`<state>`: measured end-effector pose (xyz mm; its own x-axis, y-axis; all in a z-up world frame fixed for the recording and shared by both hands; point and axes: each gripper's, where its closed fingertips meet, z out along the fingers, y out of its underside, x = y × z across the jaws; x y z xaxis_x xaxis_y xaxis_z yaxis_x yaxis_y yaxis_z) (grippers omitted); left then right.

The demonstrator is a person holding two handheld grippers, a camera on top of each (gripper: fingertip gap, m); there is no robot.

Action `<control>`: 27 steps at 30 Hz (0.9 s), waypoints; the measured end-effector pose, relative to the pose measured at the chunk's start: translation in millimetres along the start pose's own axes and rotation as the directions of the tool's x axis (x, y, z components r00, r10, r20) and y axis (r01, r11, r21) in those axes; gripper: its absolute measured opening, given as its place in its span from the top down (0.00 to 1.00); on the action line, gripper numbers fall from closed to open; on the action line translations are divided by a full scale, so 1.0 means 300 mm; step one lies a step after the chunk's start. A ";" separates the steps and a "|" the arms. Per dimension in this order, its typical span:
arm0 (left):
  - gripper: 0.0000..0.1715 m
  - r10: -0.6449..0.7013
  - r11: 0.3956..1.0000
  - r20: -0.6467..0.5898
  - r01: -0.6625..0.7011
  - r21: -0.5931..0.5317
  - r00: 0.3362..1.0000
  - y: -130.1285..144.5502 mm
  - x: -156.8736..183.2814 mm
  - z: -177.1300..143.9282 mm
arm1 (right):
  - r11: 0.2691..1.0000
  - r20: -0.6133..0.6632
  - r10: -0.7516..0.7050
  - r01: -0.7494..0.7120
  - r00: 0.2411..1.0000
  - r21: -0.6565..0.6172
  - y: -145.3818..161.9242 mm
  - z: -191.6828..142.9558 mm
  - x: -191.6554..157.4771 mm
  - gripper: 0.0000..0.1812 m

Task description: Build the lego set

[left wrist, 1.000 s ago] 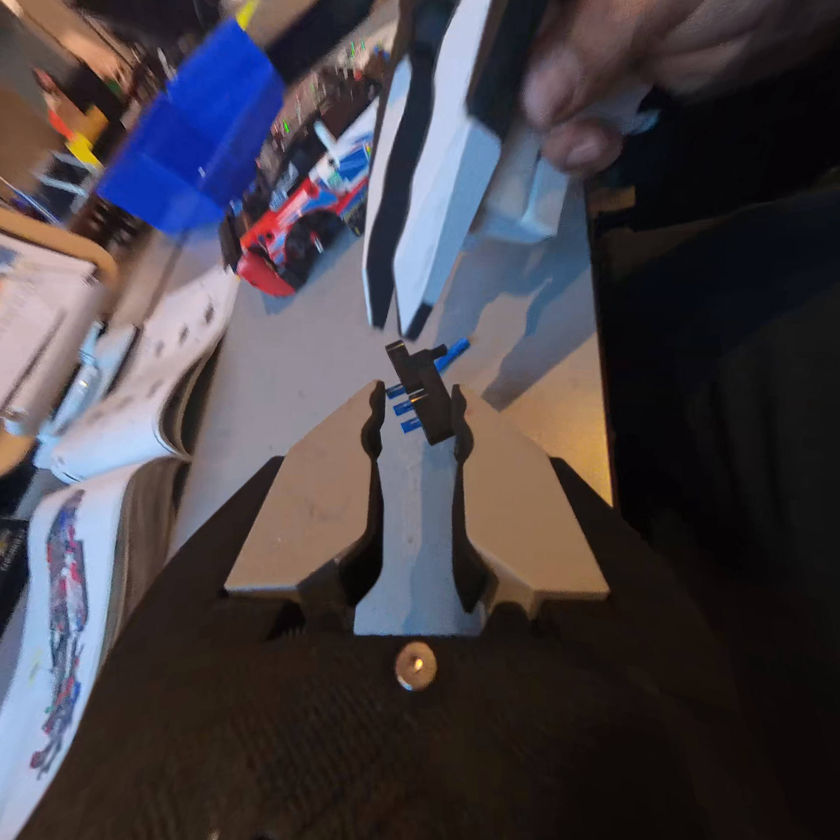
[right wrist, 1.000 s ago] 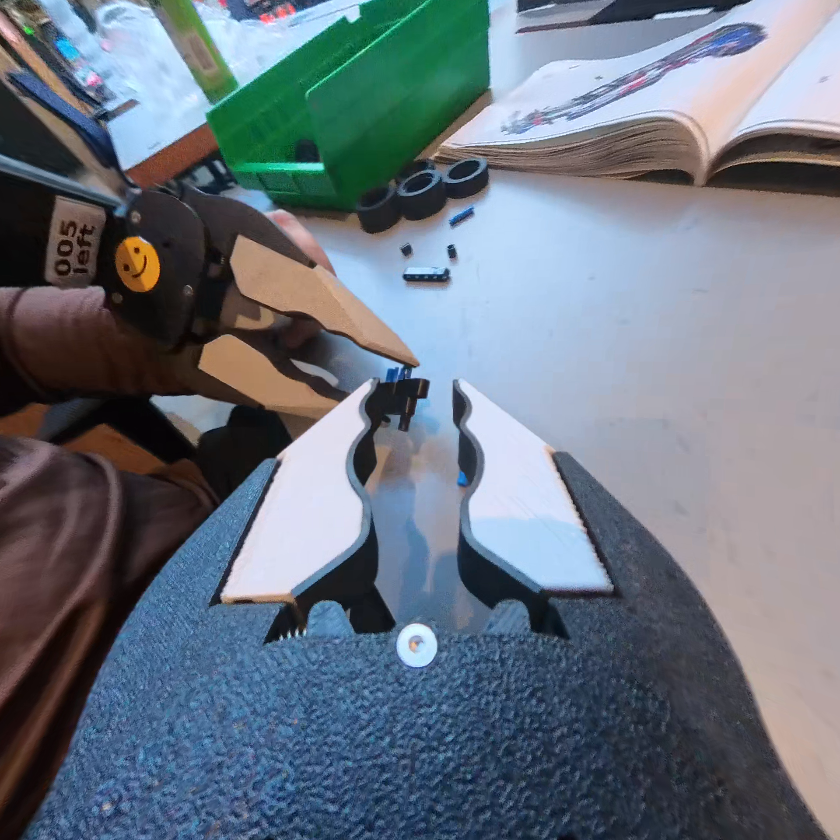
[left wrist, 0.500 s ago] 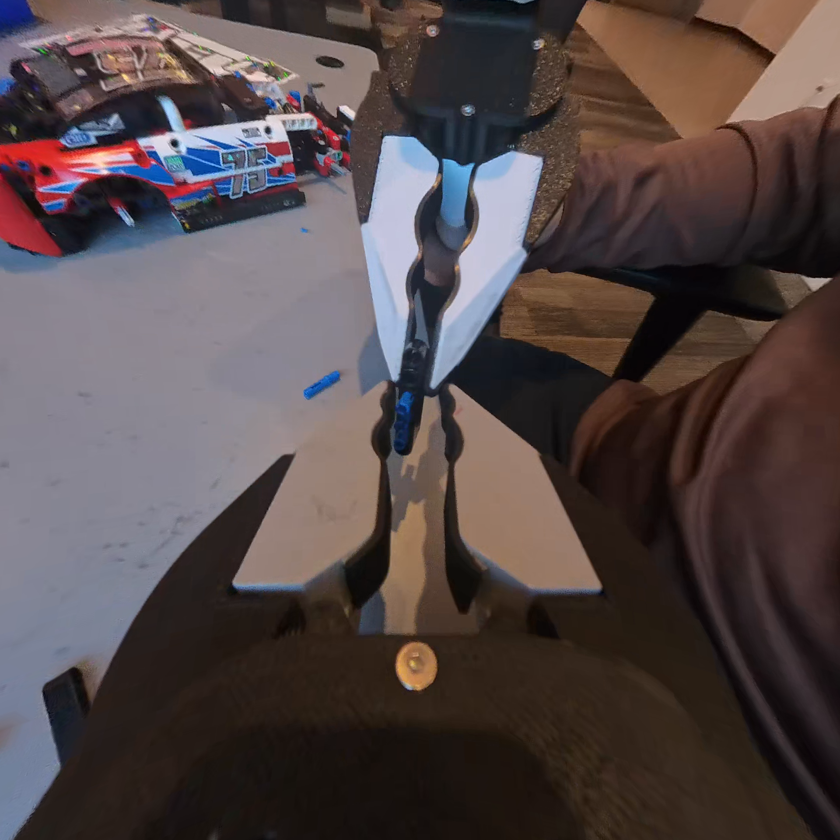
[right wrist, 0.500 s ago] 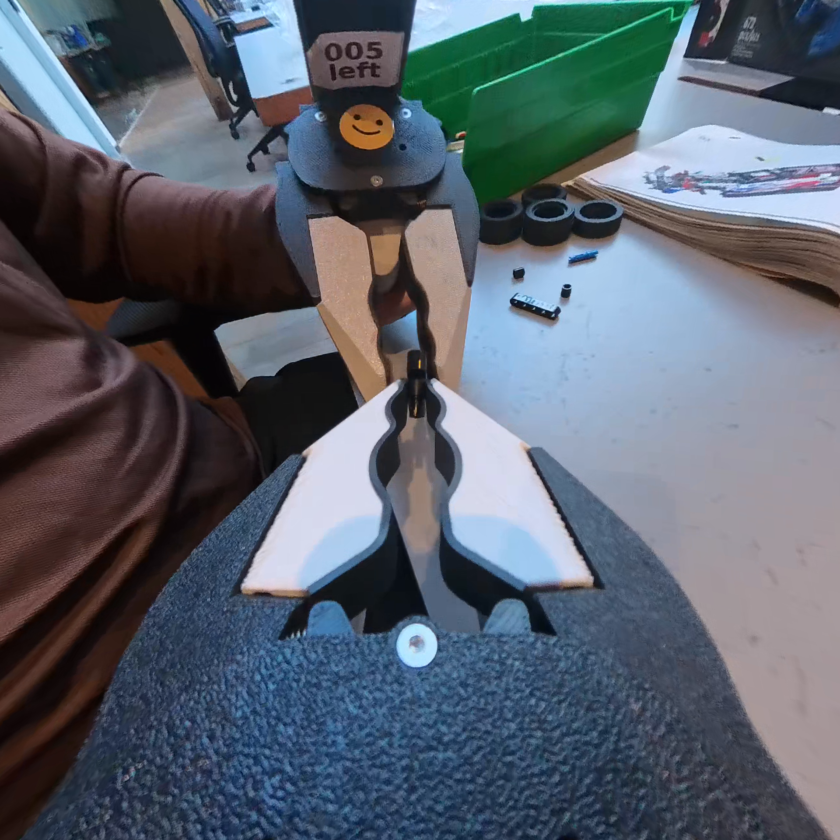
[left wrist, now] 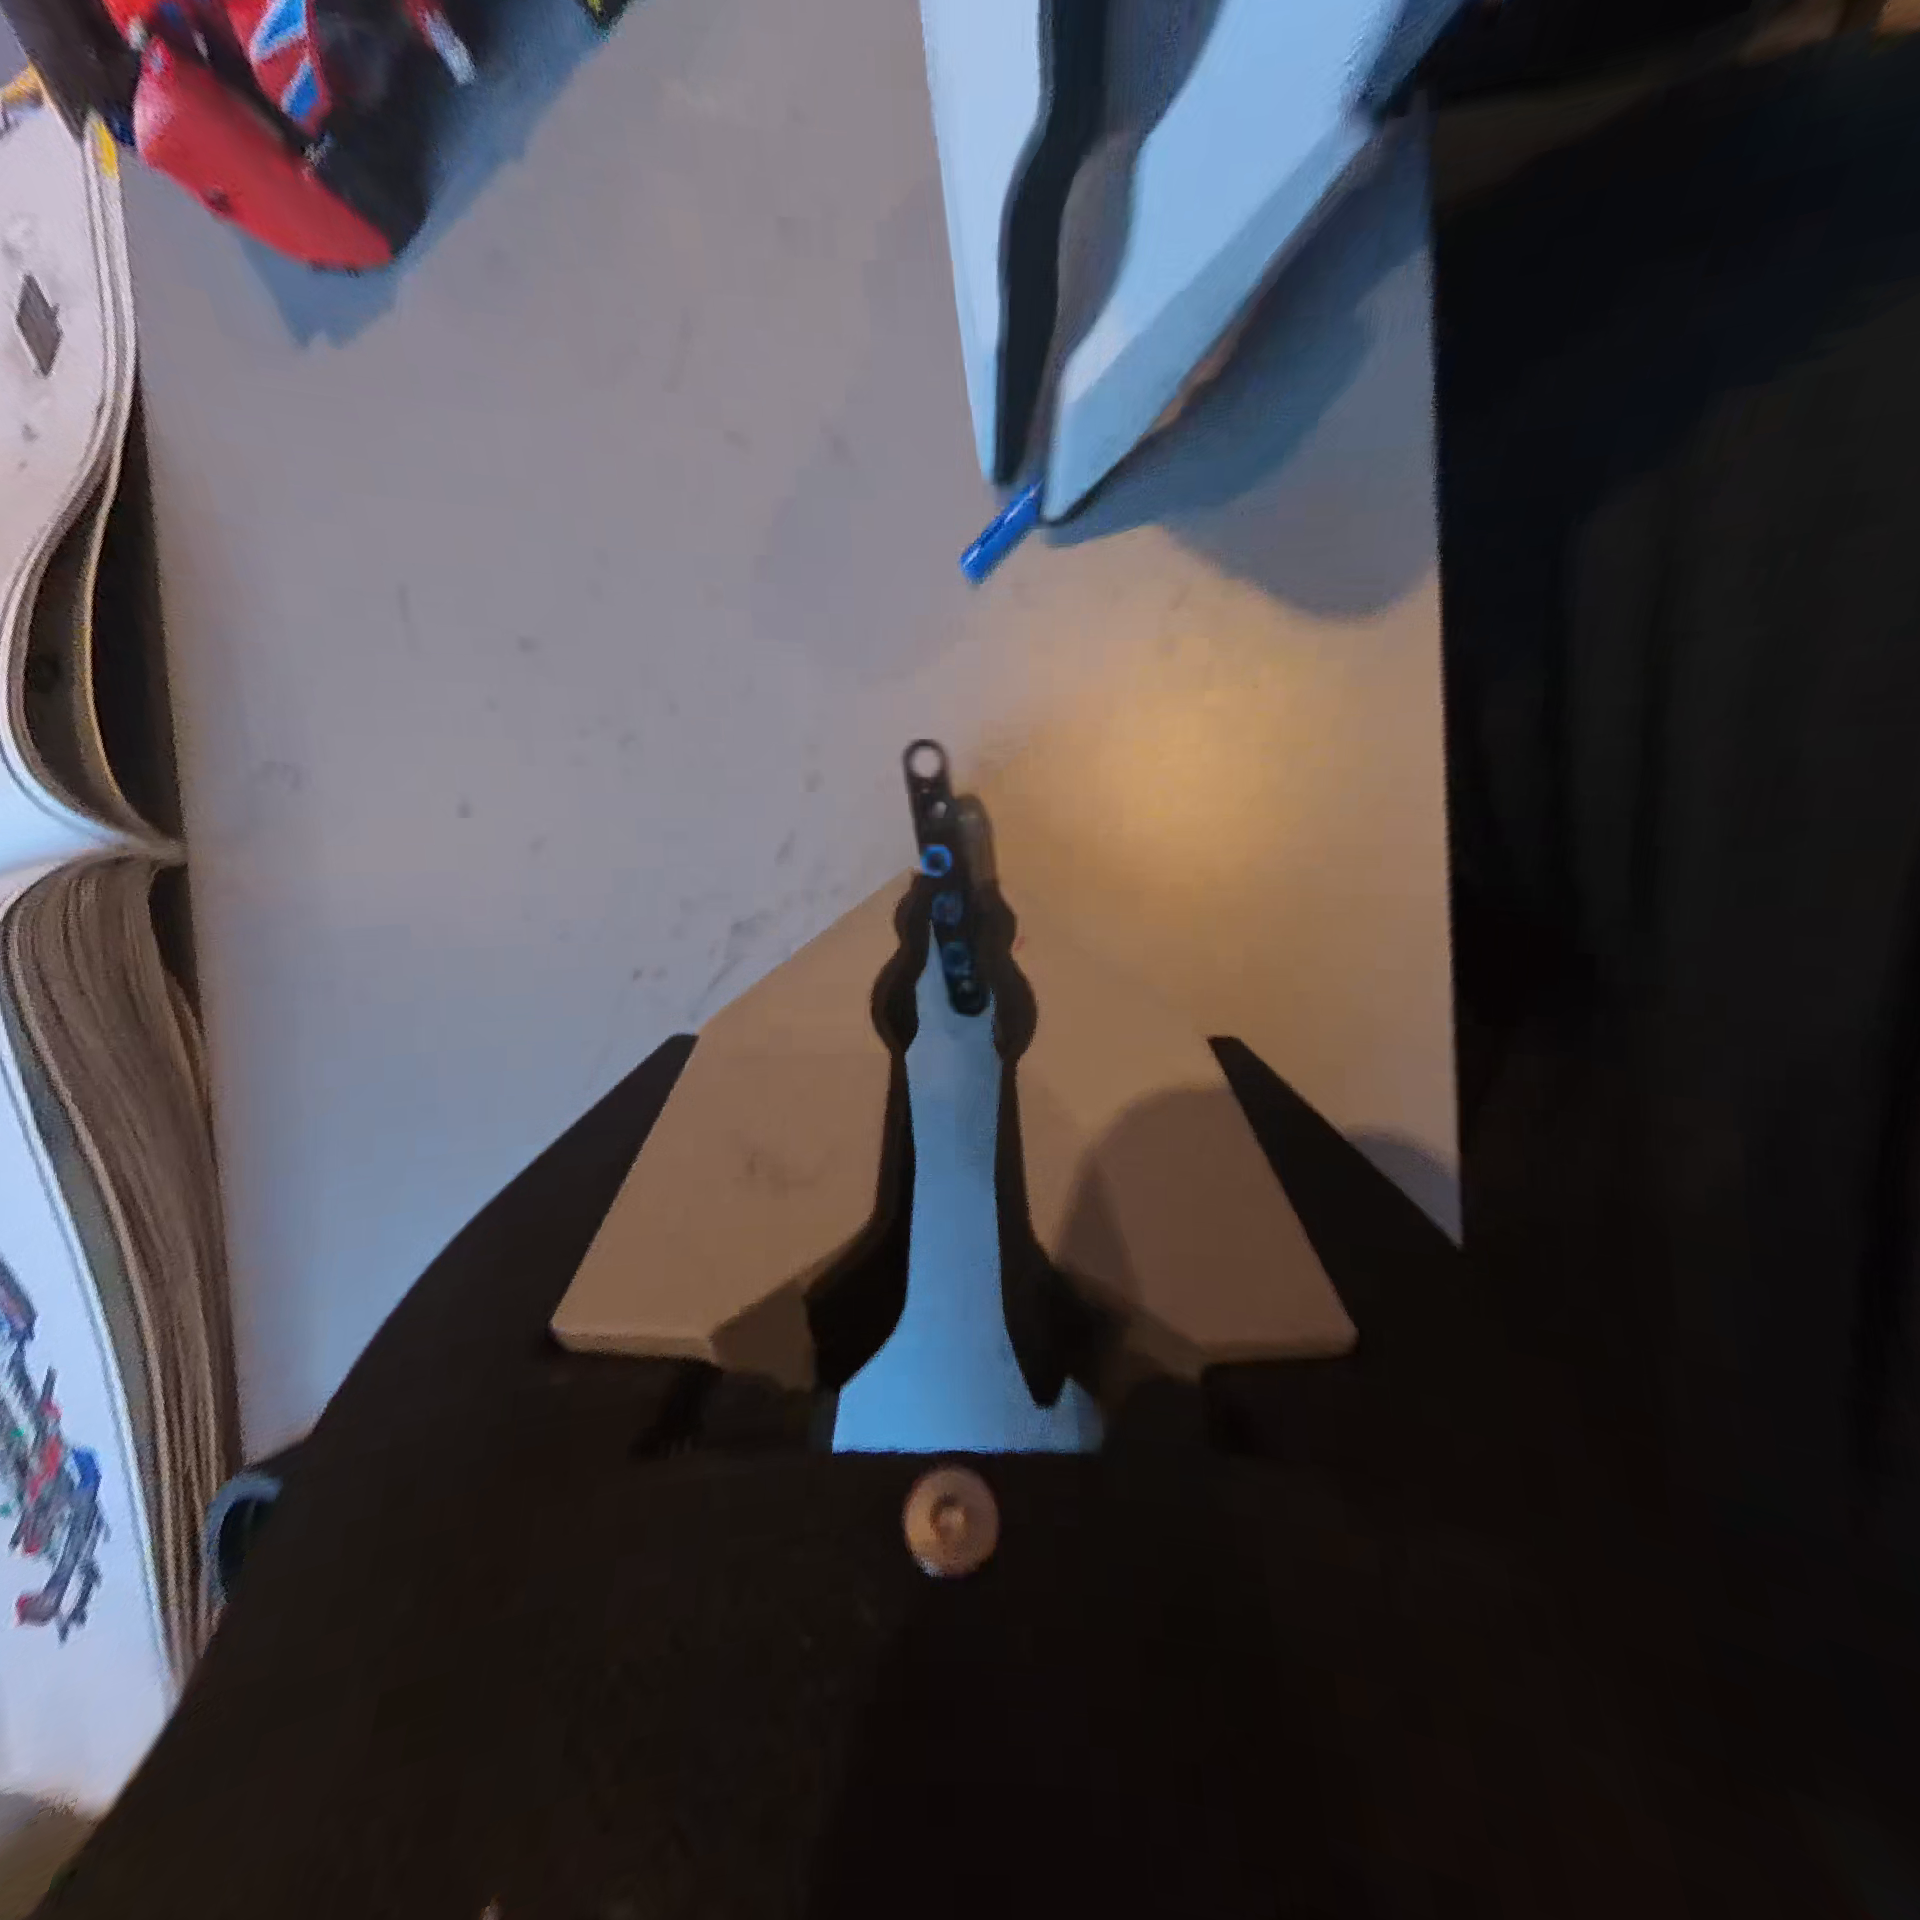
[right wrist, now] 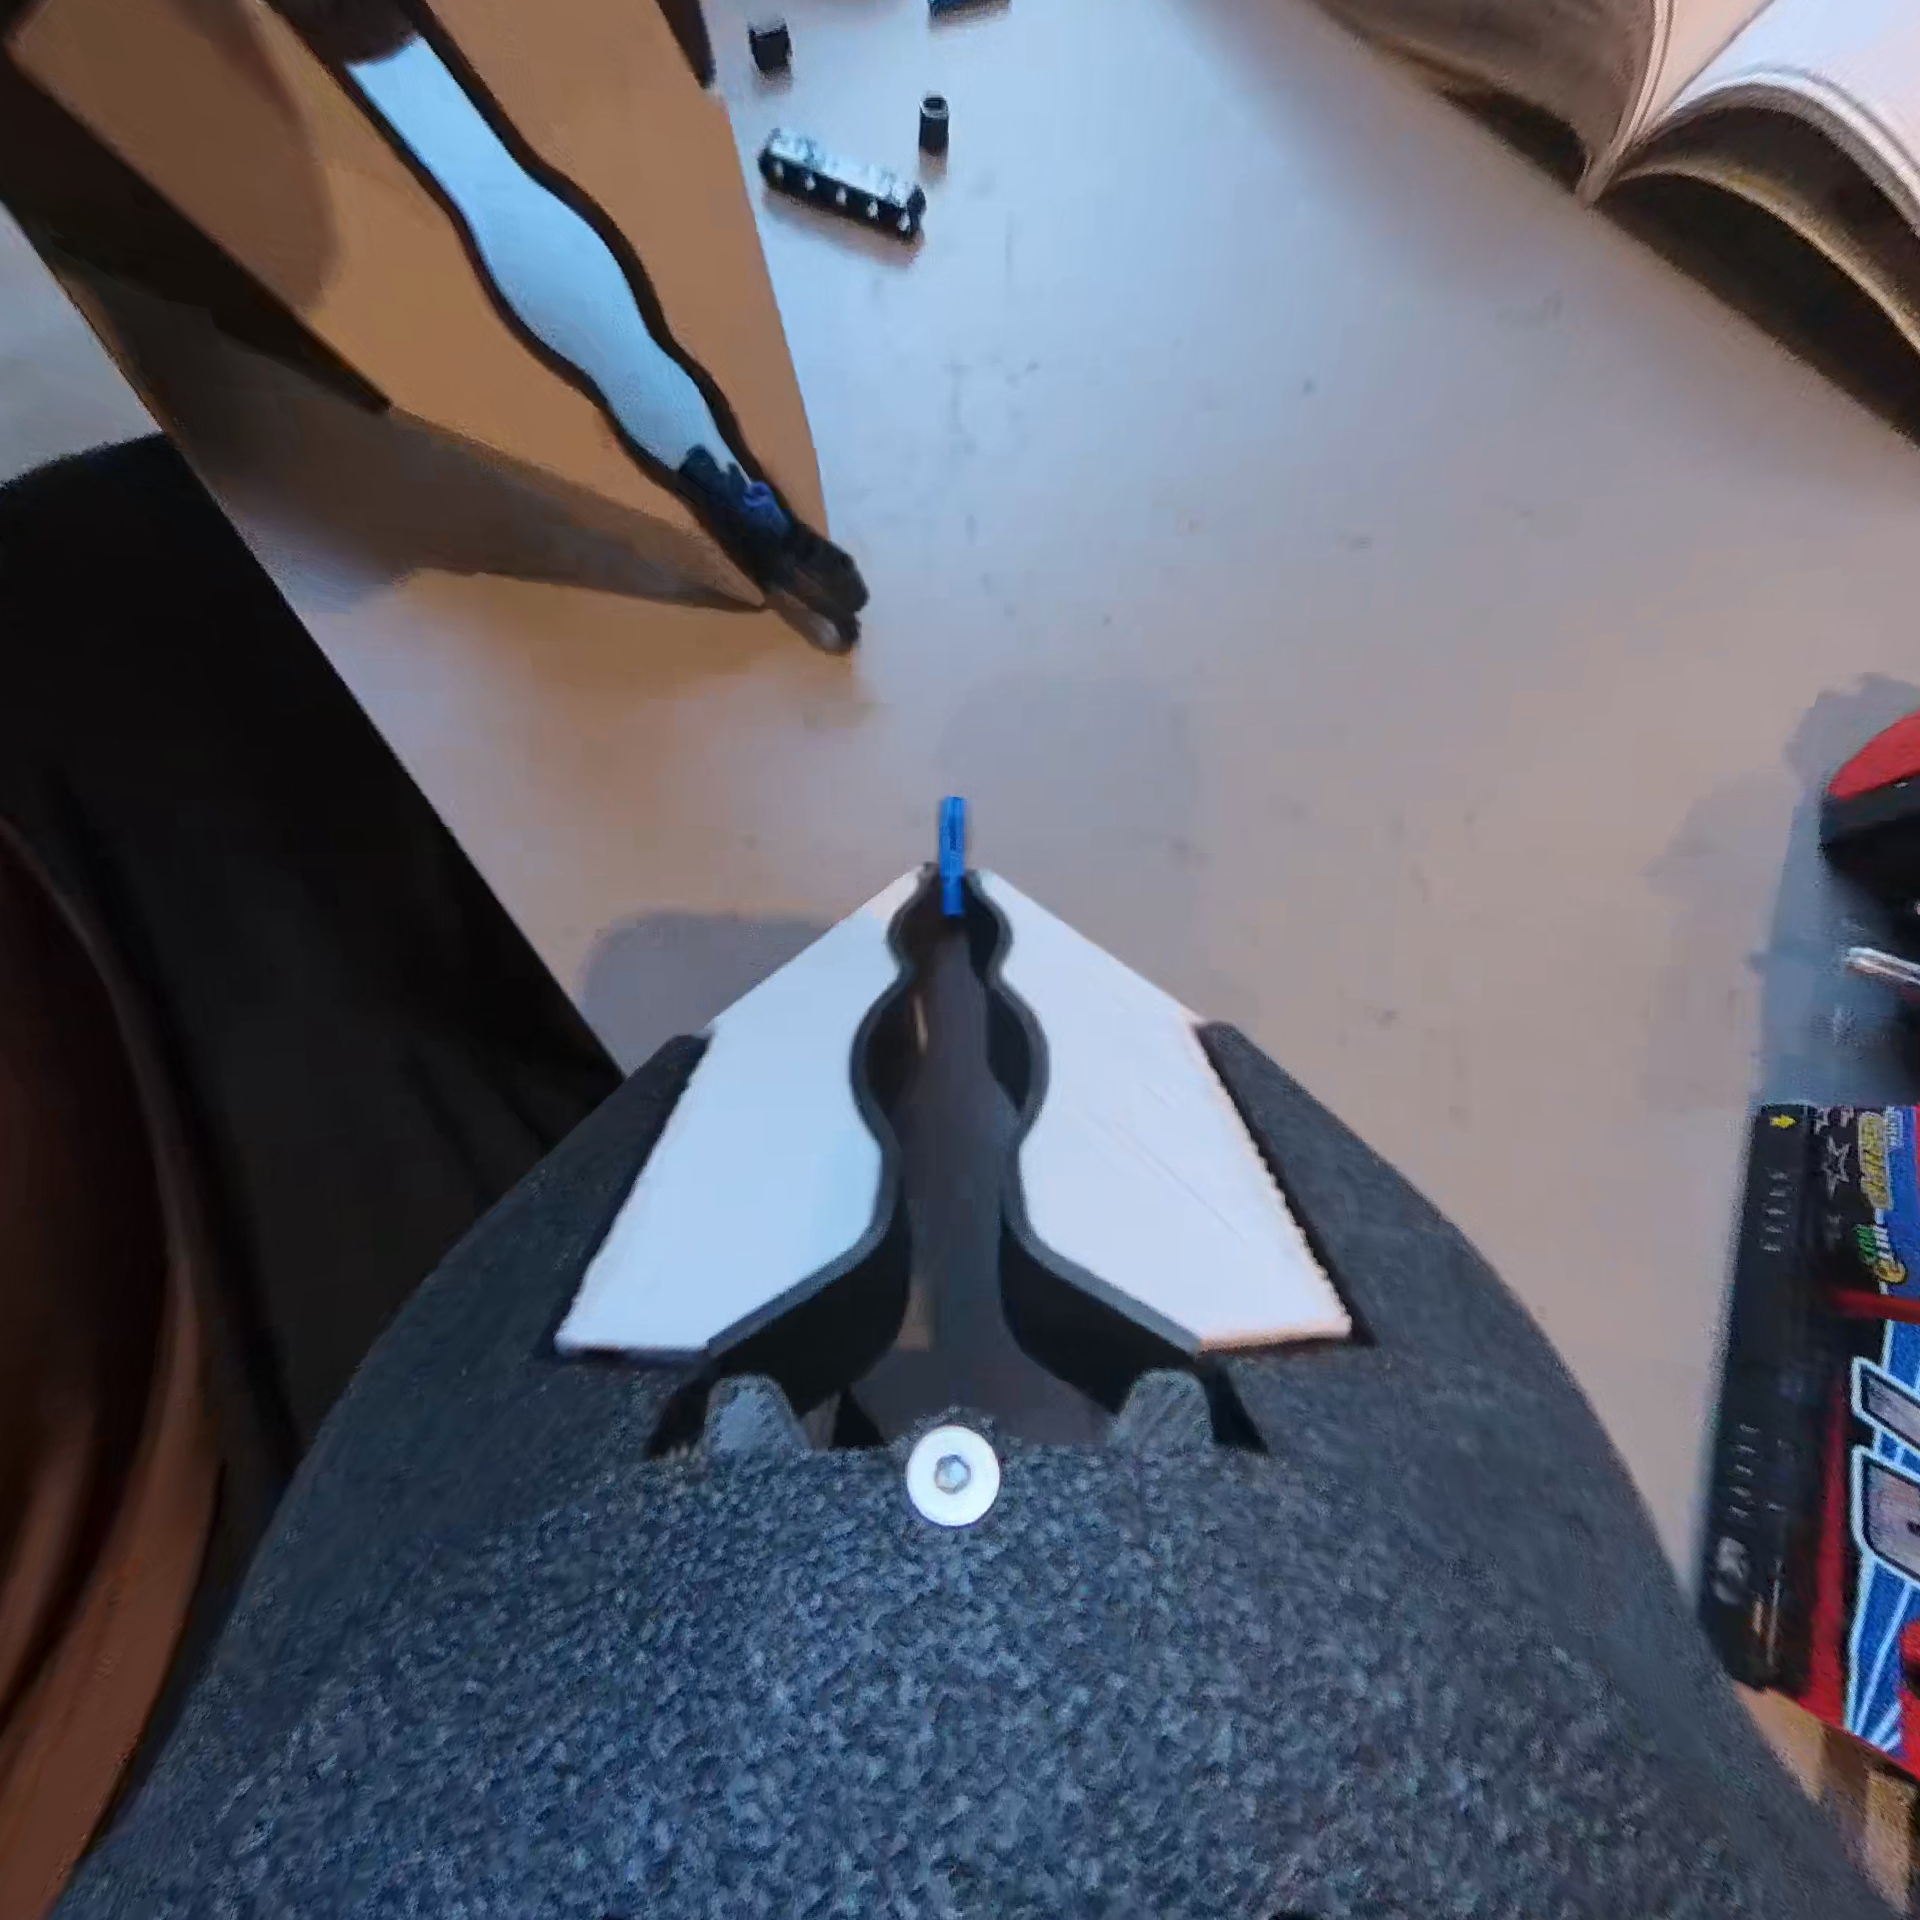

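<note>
Left gripper (left wrist: 951,883) pinches a thin black holed beam (left wrist: 943,873) with blue pins, its lower end hidden between the fingers; right gripper (right wrist: 951,878) clamps a small blue pin (right wrist: 951,854), mostly buried at the tips. Both hang over the scuffed grey table (right wrist: 1299,623). Around them: loose black beam (right wrist: 842,182), open manual (right wrist: 1766,135) cut off, blurry red car (left wrist: 270,156).

The left gripper (left wrist: 948,883) is pinching a black beam (left wrist: 940,821) above the table (left wrist: 540,582); the right gripper (left wrist: 1029,499) is gripping a blue pin (left wrist: 1000,532) beyond.
</note>
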<state>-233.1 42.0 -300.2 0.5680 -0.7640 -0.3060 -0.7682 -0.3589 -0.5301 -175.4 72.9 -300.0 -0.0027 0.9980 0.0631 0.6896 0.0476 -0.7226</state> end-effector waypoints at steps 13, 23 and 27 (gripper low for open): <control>0.83 -0.049 0.977 -0.067 0.062 0.205 0.997 -0.100 0.036 -0.094 | 0.919 -0.093 -0.270 0.285 0.958 0.273 -0.145 -0.114 -0.078 0.98; 0.98 -0.142 0.897 -0.260 0.235 0.374 0.955 -0.219 0.062 -0.147 | 0.741 -0.418 -0.530 0.643 0.738 0.195 -0.215 -0.169 -0.142 0.98; 0.97 -0.134 0.888 -0.281 0.241 0.392 0.950 -0.231 0.072 -0.159 | 0.691 -0.478 -0.581 0.709 0.659 0.138 -0.220 -0.172 -0.141 0.98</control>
<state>-181.7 24.9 -232.3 0.5596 -0.8288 0.0028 -0.4292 -0.2927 -0.8545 -183.5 25.3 -219.4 -0.0560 0.6102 0.7903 0.3747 0.7465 -0.5498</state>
